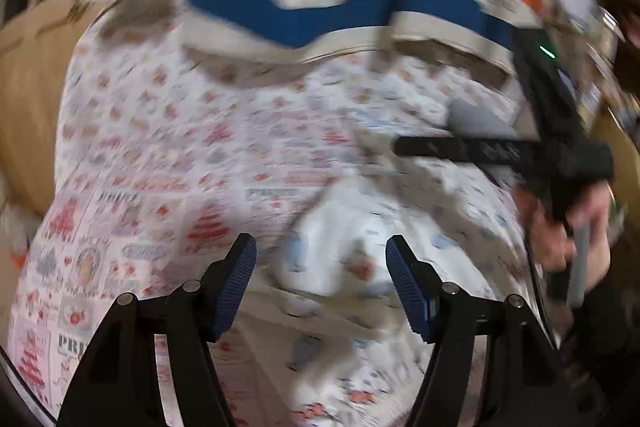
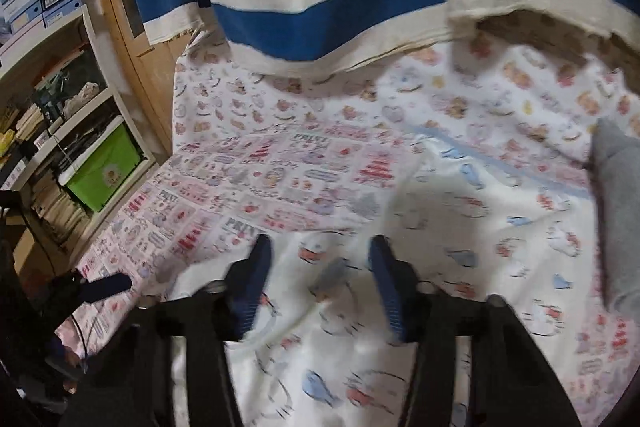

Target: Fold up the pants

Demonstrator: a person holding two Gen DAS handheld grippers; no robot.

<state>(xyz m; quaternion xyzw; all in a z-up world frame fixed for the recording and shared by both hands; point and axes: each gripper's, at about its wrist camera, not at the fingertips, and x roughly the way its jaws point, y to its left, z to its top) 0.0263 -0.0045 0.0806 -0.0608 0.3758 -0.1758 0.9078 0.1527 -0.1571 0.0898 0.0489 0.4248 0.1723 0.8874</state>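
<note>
Hovering over the white printed pants [image 2: 460,267], both tools empty. Left hand-held gripper [image 1: 321,279] released, jaws apart above a bunched fold. Right hand-held gripper [image 2: 320,279] also unclenched, nothing between its pads. Pants lie on a patterned sheet [image 2: 248,163], just below the striped towel [image 2: 320,7].

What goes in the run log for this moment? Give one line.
stage: fold pants | left gripper: open, empty | right gripper: open, empty | white printed pants: lying on patterned sheet
</note>
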